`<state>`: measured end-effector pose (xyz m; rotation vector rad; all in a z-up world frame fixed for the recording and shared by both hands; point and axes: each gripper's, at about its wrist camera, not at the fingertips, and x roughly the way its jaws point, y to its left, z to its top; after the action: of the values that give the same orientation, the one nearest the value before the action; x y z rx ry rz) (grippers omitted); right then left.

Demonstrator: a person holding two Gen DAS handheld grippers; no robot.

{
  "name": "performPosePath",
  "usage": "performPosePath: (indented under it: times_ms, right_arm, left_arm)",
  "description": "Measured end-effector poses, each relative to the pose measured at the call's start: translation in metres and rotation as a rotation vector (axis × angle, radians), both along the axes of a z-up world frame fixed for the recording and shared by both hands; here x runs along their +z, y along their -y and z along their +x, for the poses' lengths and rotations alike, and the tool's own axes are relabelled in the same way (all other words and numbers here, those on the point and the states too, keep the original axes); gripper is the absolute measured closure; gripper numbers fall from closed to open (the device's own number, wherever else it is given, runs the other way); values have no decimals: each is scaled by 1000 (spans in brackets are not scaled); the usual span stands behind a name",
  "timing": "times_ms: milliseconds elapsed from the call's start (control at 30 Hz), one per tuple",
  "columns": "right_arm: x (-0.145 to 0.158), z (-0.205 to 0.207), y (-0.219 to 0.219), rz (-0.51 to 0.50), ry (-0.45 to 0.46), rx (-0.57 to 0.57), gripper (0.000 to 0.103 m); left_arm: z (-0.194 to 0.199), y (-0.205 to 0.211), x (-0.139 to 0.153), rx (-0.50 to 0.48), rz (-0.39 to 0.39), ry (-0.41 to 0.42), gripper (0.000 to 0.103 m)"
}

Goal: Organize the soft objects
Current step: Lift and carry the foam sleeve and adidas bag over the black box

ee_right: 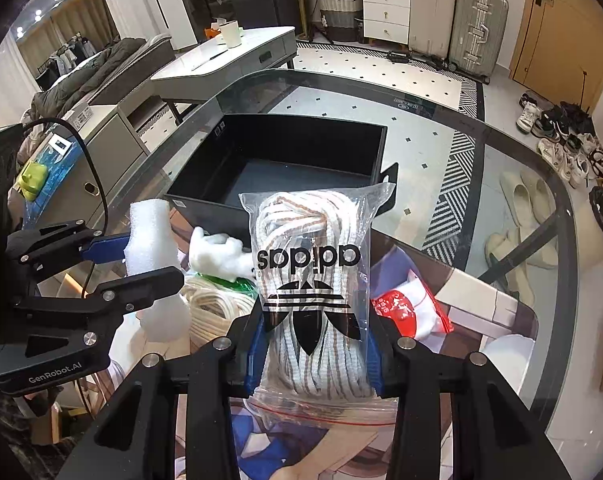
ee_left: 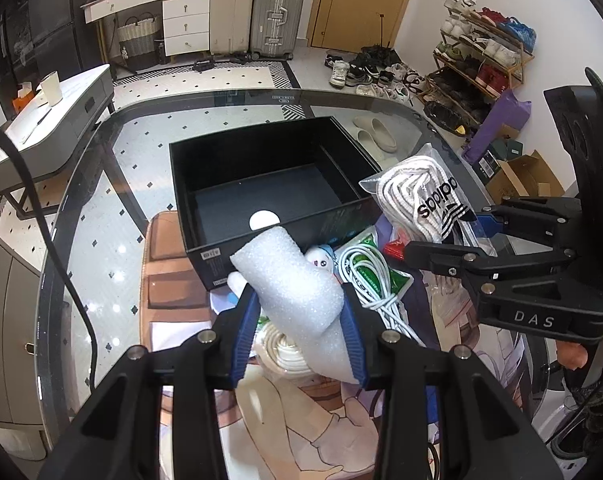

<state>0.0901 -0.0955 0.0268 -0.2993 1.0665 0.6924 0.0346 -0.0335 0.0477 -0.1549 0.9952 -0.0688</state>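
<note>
2 grips on: my left gripper point(ee_left: 301, 332) pinches squashy foam point(ee_left: 297, 292) mid-body, my right gripper point(ee_right: 315, 344) clamps the slippery lace bag point(ee_right: 311, 280) low; box point(ee_left: 205, 184) at 12 o'clock.

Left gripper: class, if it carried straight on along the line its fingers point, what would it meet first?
Probably the near wall of the open black box. The left gripper, shut on the white foam piece, aims at it, though depth is unclear and it might pass over the rim.
</note>
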Motion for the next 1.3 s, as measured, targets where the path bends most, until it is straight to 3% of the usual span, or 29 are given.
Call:
performPosePath:
  times_ms: [567, 1300]
  right_arm:
    - [31, 27, -33, 24, 41, 40, 62]
    - [43, 62, -61, 40, 50, 51, 63]
  left_arm:
    - [26, -30, 26, 40, 27, 68, 64]
    - [57, -42, 33, 41, 30, 96, 64]
